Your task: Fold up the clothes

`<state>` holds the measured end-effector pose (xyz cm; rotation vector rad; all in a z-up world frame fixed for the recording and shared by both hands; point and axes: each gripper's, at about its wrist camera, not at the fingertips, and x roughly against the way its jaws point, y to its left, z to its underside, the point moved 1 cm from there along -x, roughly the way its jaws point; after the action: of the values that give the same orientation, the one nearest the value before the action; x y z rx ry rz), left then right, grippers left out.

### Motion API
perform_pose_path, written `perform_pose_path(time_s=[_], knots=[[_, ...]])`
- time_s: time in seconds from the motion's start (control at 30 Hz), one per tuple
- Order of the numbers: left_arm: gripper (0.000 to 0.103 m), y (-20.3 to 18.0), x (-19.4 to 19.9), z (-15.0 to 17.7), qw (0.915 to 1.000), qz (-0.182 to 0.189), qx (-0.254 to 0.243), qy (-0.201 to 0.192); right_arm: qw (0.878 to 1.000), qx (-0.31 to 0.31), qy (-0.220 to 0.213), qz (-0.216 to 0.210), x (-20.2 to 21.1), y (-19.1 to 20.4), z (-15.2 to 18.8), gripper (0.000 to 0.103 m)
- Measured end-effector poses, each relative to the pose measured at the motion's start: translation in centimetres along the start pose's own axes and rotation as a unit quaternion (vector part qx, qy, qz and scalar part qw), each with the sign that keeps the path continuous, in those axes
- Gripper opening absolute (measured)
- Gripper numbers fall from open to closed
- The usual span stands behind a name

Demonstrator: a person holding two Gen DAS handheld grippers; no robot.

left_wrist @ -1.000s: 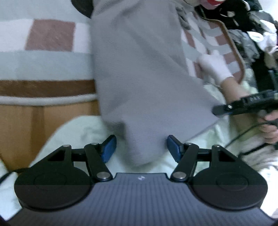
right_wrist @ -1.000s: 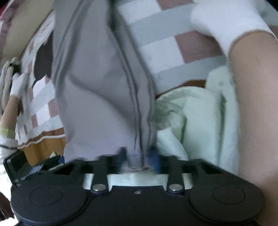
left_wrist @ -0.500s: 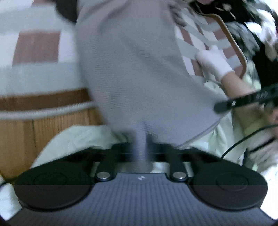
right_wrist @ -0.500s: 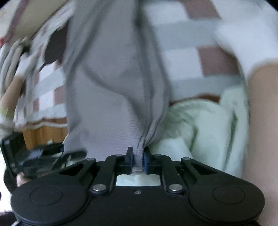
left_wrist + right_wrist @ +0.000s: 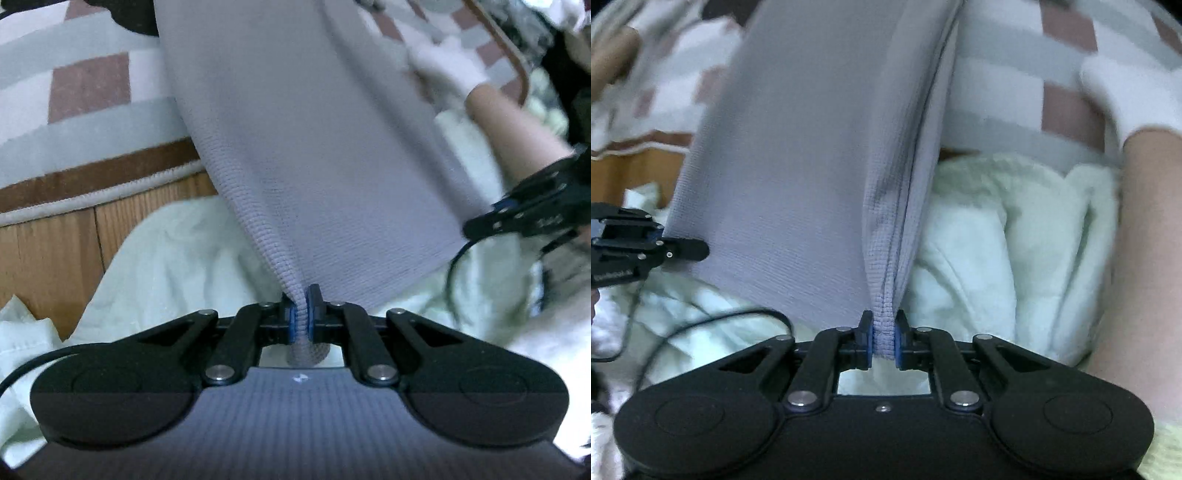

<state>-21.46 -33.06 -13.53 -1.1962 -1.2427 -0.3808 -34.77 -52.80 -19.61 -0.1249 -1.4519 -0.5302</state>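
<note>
Both grippers — left gripper [image 5: 303, 317], right gripper [image 5: 883, 338] — are clamped on the near hem of the grey garment [image 5: 314, 140], stretched above the checked rug [image 5: 85, 110]. No fold laid yet — all folding remains.

Checked rug [image 5: 92, 122] (on wooden floor [image 5: 48, 251])
</note>
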Motion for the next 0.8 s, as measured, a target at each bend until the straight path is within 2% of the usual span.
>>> perform_pose_path(time_s=[0.13,0.17,0.23,0.27,0.4,0.5,0.7,0.8], knots=[[0.009,-0.3,0.3,-0.3,0.9998,-0.008,-0.021,-0.002,1.000,-0.015,0.000,-0.008,0.4,-0.8,0.1,0.014],[0.009,0.0,0.2,-0.3,0.9998,-0.008,-0.018,-0.001,1.000,-0.009,0.010,-0.006,0.5,-0.8,0.3,0.021],[0.013,0.5,0.0,-0.1,0.9999,-0.007,-0.016,0.001,1.000,0.004,0.021,0.001,1.2,-0.6,0.3,0.023],[0.013,0.9,0.2,0.2,0.9998,-0.007,-0.016,0.002,1.000,0.008,0.004,-0.005,2.2,-0.4,0.1,0.026],[0.013,1.1,0.3,0.5,0.9997,-0.007,-0.023,0.000,0.997,0.025,-0.062,-0.032,6.1,0.2,-1.0,0.029],[0.013,1.1,0.4,0.7,0.9996,-0.009,-0.025,-0.002,0.994,0.027,-0.099,-0.043,7.2,0.4,-2.8,0.035],[0.014,0.5,0.0,0.7,0.9995,-0.012,-0.030,-0.006,0.992,-0.010,-0.114,-0.048,3.4,-0.3,-7.1,0.037],[0.014,0.8,-0.1,0.6,0.9997,-0.008,-0.023,-0.003,0.995,-0.016,-0.095,-0.026,0.6,-1.1,-8.3,0.040]])
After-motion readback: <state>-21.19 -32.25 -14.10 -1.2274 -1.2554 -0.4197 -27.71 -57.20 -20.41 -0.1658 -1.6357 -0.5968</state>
